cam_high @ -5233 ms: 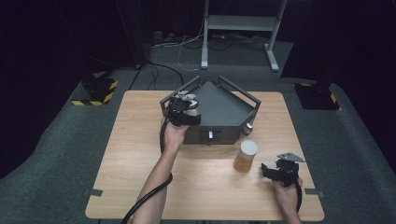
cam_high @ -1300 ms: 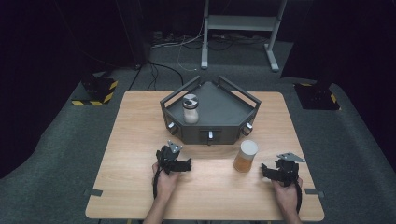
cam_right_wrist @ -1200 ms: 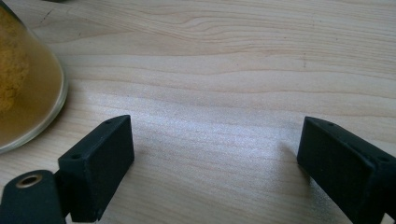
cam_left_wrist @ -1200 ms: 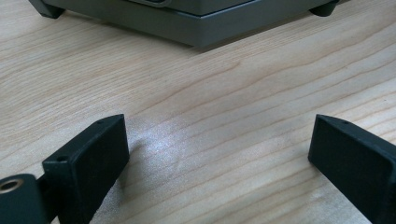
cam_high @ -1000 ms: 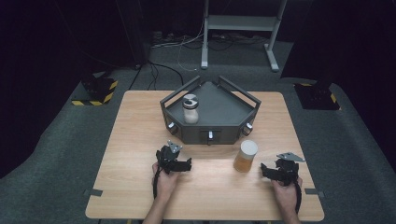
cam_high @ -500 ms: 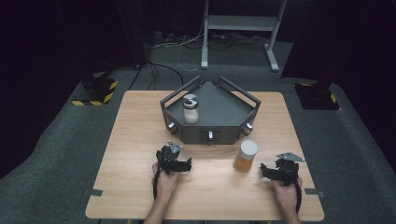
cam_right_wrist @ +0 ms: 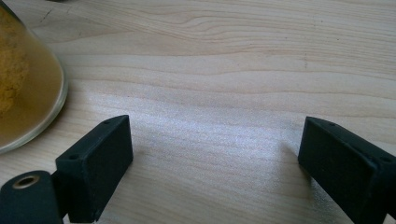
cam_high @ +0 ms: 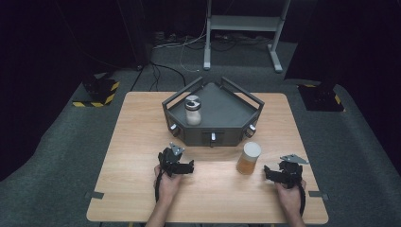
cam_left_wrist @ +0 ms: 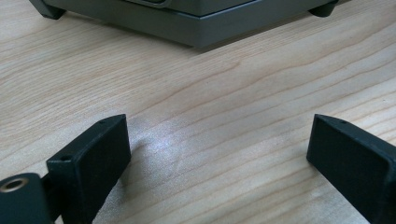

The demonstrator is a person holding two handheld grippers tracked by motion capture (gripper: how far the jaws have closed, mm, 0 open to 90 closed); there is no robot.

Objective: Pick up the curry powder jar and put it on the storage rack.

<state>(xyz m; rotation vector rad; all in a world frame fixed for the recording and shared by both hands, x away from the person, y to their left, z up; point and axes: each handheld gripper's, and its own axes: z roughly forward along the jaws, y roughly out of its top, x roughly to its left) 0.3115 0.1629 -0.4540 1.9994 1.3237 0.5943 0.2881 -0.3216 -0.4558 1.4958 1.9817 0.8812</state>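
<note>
**Both grippers idle at the table's near edge**

Moved since the earliest frame: the left gripper (cam_high: 177, 163) — then up at the grey tray (cam_high: 227, 111) with the pale jar (cam_high: 192, 110) — now rests on the table (cam_high: 142, 118) toward the near edge, left of centre. The jar stands alone in the tray's left part.

- Left gripper: jaws spread wide, nothing between them; bare wood shows in the gap in the left gripper view (cam_left_wrist: 217, 154), with the tray's front wall (cam_left_wrist: 187, 23) just ahead.
- Right gripper (cam_high: 283, 172): resting near the table's near right corner, held by the right hand (cam_high: 289, 198); jaws spread wide in the right gripper view (cam_right_wrist: 215, 158), gripping nothing.
- Amber jar (cam_high: 248, 158): upright on the table — between the two grippers, closer to the right one, just in front of the tray's right front corner. Its curved side shows at the left edge of the right gripper view (cam_right_wrist: 28, 84), outside the jaws.
</note>
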